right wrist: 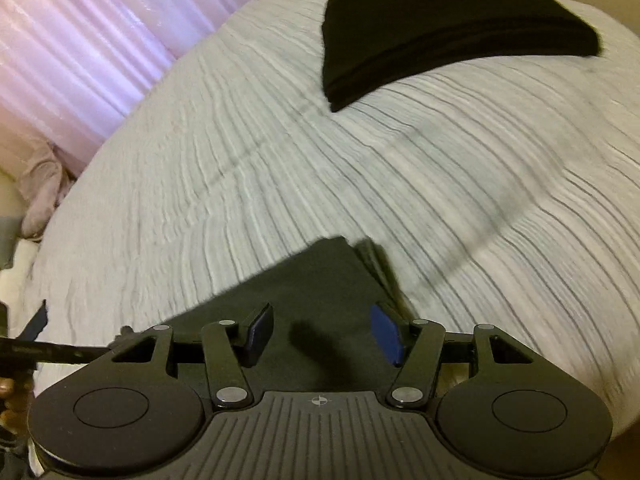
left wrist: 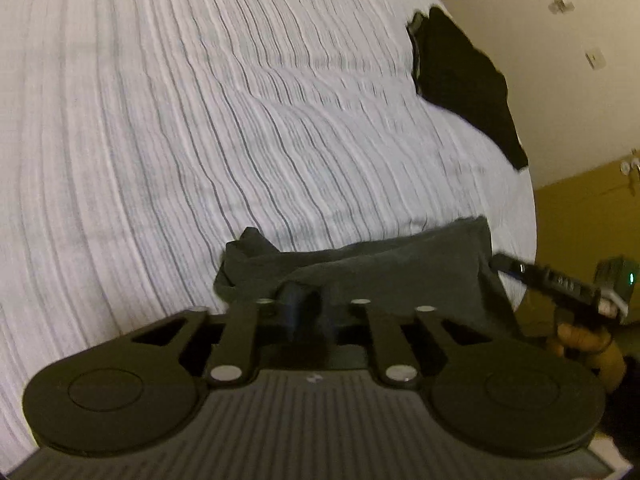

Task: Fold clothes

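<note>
A bed covered by a white ribbed bedspread fills both views, with pale pink curtains beyond it. A dark grey cloth garment is spread on the bedspread directly beneath both tools. A fold of it is pinched between the narrowed pads of the left hand-held gripper. The right hand-held gripper is held spread above the garment, nothing between its blue pads. A folded black garment lies well ahead of it.

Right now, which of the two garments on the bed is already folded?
The black garment farther away, a neat flat stack; the dark grey garment lies under the grippers.
</note>
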The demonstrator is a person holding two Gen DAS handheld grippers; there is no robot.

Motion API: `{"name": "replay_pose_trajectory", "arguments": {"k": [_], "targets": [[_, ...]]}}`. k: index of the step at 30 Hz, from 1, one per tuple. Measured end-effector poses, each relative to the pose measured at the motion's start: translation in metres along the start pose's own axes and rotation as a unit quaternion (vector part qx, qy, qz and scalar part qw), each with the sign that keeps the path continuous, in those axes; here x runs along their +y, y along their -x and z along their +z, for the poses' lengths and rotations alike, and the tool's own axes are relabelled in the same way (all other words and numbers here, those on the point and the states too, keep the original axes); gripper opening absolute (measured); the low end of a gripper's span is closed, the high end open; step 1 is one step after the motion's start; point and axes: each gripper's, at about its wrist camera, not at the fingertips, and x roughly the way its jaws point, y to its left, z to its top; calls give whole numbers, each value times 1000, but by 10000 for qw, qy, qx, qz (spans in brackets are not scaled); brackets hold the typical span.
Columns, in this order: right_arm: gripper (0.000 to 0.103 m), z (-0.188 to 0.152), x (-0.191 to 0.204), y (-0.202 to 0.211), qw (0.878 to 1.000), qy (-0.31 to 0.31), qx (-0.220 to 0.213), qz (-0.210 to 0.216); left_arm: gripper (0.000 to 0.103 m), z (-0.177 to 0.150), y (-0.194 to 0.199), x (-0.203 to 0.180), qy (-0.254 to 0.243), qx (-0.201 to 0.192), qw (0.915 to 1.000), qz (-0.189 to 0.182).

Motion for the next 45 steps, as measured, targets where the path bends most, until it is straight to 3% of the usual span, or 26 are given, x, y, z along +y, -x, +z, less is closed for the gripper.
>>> {"name": "replay_pose_trajectory", "arguments": {"k": [2,4,7,10,14,17,20,21,22,23,24,27,29,31,45], "targets": [[59,-4,2,11,9999,-52,-56,-103,24,0,-6,-7,-115,31,9998,126],[59,-12,6,21,9998,-94,-61,163,22,2,-14,-10,-209,52,9992,329],[59,-26,-3,11,9989,-154,264,366,13,11,-27,-3,-3,60,9986,527],[58,-27,-14,5,9978,-160,360,524,15,21,-27,-4,3,-93,9974,710],[59,-21,-13,12,9987,-40,395,314,19,34,-21,-7,-10,-94,9961,873],[59,-28,-9,23,9989,-203,414,90,25,28,-8,-14,-213,-83,9967,781],[59,-38,1,39,9986,-291,405,-172,30,5,5,-19,-348,-5,9970,695],[63,-44,7,43,9983,-335,408,-240,34,-4,9,-20,-394,24,9969,676],[71,-50,12,48,9979,-383,412,-306,37,-15,14,-21,-397,71,9968,694],[89,-57,18,53,9975,-432,410,-375,39,-26,18,-21,-393,121,9966,719],[93,-66,24,59,9970,-485,384,-454,43,-38,23,-22,-353,168,9964,754],[93,-89,43,70,9947,-670,545,-559,63,-74,41,-22,-291,302,9956,837],[93,-103,54,77,9925,-827,644,-622,69,-93,54,-21,-268,360,9948,920],[93,-116,66,83,9908,-959,713,-639,83,-107,67,-21,-220,384,9935,1053],[93,-145,142,110,9948,-692,682,-304,96,-153,133,-32,-512,62,9892,1374]]}}
